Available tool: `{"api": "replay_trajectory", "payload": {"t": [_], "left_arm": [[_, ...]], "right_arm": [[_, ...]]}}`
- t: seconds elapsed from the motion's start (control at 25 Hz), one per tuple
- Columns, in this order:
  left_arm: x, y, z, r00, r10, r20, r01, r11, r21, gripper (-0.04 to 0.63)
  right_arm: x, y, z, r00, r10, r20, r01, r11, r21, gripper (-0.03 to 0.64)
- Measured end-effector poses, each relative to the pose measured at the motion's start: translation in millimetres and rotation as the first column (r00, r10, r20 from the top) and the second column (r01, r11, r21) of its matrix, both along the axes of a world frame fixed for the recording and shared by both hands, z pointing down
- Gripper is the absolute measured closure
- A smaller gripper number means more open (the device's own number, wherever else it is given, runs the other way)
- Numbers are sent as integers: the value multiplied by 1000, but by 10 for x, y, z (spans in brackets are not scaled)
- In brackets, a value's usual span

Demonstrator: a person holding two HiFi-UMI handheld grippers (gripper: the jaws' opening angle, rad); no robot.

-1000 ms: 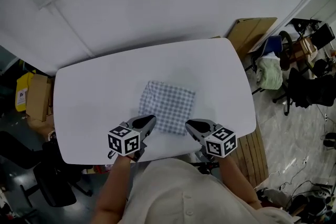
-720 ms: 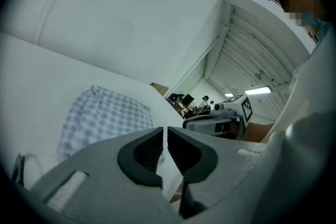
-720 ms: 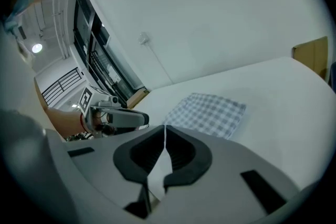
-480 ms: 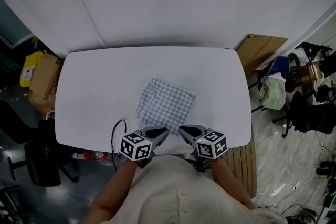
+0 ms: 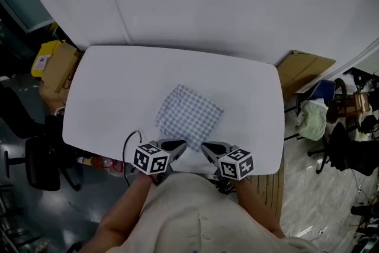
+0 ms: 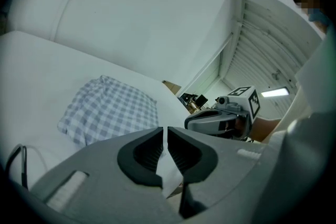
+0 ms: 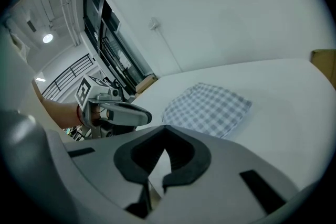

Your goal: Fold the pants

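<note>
The pants [image 5: 189, 117] are a small folded square of blue-and-white check cloth, lying flat near the middle of the white table [image 5: 106, 92]. Both grippers hang side by side at the table's near edge, short of the cloth and apart from it. My left gripper [image 5: 180, 144] is shut with nothing in it, and so is my right gripper [image 5: 205, 147]. In the left gripper view the pants [image 6: 107, 110] lie ahead beyond the shut left gripper [image 6: 167, 128], with the right gripper [image 6: 195, 123] alongside. The right gripper view shows the pants [image 7: 207, 107] beyond the shut right gripper [image 7: 164, 127].
A black cable loop [image 5: 128, 146] hangs at the table's near left edge. A dark office chair [image 5: 35, 163] and cardboard boxes [image 5: 56, 68] stand to the left. Flat cardboard [image 5: 308, 68] and cluttered chairs [image 5: 343, 139] are to the right. A white wall [image 5: 225, 3] runs behind the table.
Both grippers have drawn back from the near edge of the pants to the table's near edge, and the left one has come closer to the right. The pants lie unmoved.
</note>
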State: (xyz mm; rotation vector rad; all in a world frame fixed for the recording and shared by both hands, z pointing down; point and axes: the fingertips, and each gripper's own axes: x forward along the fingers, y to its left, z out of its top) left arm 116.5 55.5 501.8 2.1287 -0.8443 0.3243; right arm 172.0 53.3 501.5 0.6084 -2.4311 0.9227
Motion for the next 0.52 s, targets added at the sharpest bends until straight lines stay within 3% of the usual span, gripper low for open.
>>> {"api": "replay_trajectory", "payload": {"t": [0.32, 0.52], "left_arm": [[-71, 73, 11, 994, -105, -7, 105, 994, -23, 561], [-179, 238, 37, 981, -186, -46, 184, 982, -53, 561]], "right_arm": [[-61, 39, 33, 997, -79, 14, 79, 997, -2, 601], [-166, 75, 53, 992, -127, 17, 127, 992, 7, 601]]}}
